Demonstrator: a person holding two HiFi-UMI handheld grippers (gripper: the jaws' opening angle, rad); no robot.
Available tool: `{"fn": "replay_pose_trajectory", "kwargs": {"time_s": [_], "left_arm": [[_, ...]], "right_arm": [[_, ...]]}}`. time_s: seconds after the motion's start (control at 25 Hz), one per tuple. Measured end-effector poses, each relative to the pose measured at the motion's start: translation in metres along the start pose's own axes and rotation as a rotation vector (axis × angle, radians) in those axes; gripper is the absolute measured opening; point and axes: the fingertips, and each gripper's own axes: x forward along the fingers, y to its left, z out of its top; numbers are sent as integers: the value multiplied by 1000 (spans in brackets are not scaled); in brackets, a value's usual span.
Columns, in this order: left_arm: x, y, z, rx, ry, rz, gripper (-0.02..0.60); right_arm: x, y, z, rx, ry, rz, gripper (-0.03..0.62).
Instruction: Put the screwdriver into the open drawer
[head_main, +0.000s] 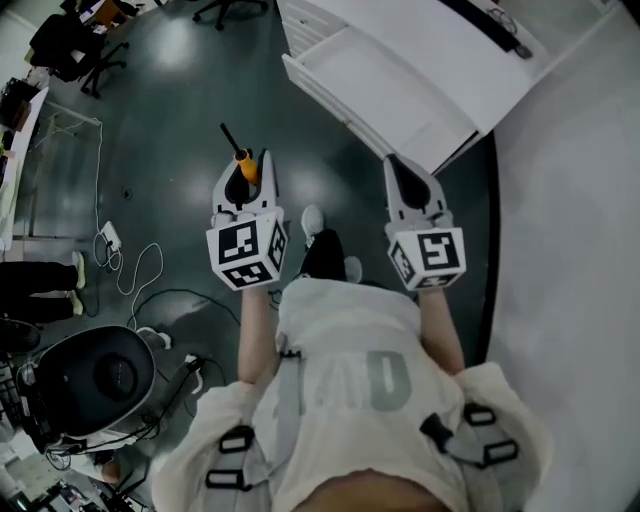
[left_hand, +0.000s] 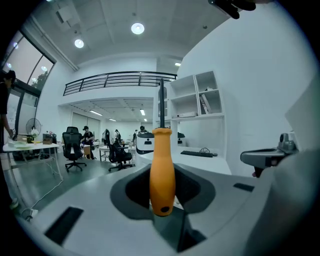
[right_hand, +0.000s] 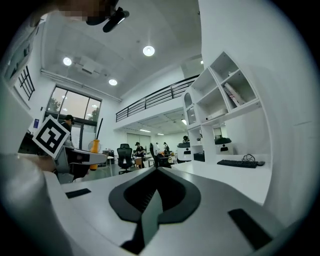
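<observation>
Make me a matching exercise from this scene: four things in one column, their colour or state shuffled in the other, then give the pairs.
Things:
1. screwdriver
2. right claw
3. drawer
4. left claw

States:
A. shut, holding nothing
B. gripping a tool
C. orange handle, dark shaft
D. white, pulled open

Pairs: 1-C, 2-A, 3-D, 4-B
</observation>
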Motion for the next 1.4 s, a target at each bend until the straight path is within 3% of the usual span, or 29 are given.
{"fn": "replay_pose_trajectory", "kwargs": {"time_s": [0.56,0.8,1.12,1.4], "left_arm": [[120,-8,35,-20,-85,-116,95],[208,12,37,-40,-45,-159,95],[335,46,72,-40,-57,-226,95],[417,76,86,-24,-34,-298,95]], "right_arm": [[85,-46,18,-93,-29,-22,5],[170,-79,18,-92,-1,-49,5],[299,-124,44,-85,14,-99,5],[377,-142,37,-21,64,-159,5]]}}
